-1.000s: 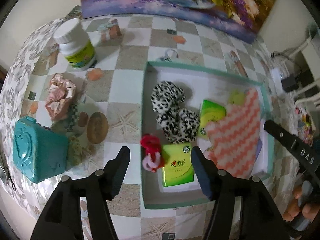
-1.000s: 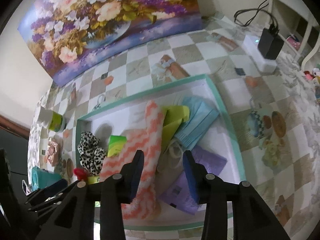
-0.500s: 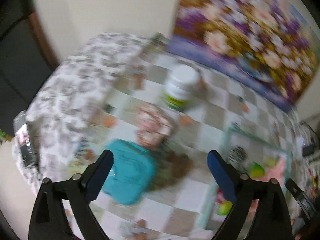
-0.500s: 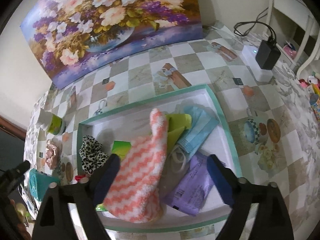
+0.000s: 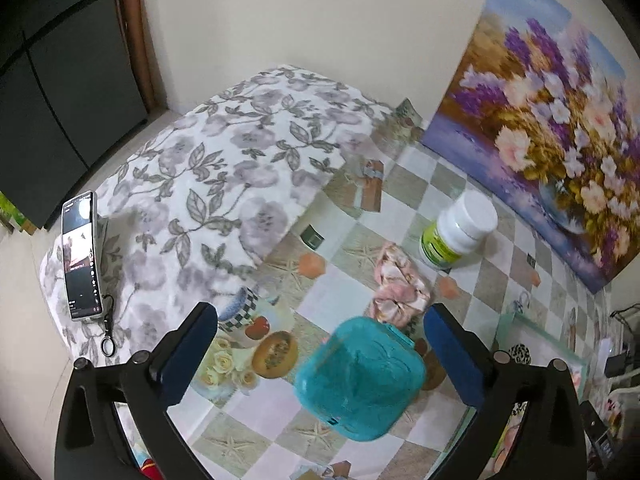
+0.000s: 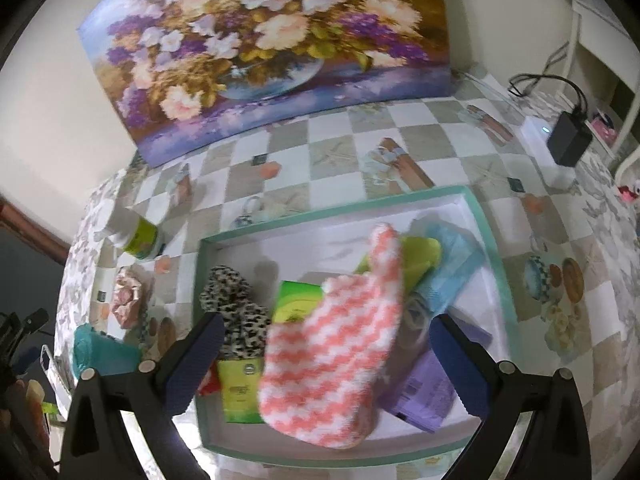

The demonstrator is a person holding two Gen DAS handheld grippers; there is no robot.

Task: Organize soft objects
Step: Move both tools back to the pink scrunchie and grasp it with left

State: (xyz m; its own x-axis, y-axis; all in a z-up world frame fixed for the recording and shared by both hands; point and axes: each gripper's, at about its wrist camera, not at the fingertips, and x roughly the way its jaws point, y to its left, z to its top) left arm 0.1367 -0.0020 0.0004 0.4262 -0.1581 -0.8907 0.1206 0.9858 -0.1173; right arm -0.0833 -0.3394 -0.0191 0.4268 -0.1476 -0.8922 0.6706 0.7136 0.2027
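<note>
we hold our left gripper (image 5: 320,356) tilted steeply downward, its two blue-padded fingers (image 5: 188,356) still spreading and nothing pressed between them. our right gripper (image 6: 326,364) points down at much the same slant, its jaws standing wide apart with the pads (image 6: 460,364) touching nothing. each black frame fills the lower edge of its own wrist view.

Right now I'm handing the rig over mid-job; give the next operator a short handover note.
Left gripper: jaws opening, nothing held, above the teal box.
Right gripper: open, empty, over the tray.
In tray: pink-striped sock, leopard scrunchie, green packs, blue mask, purple pack.
Left: pink floral scrunchie lies outside on the table, beside the white bottle.
</note>
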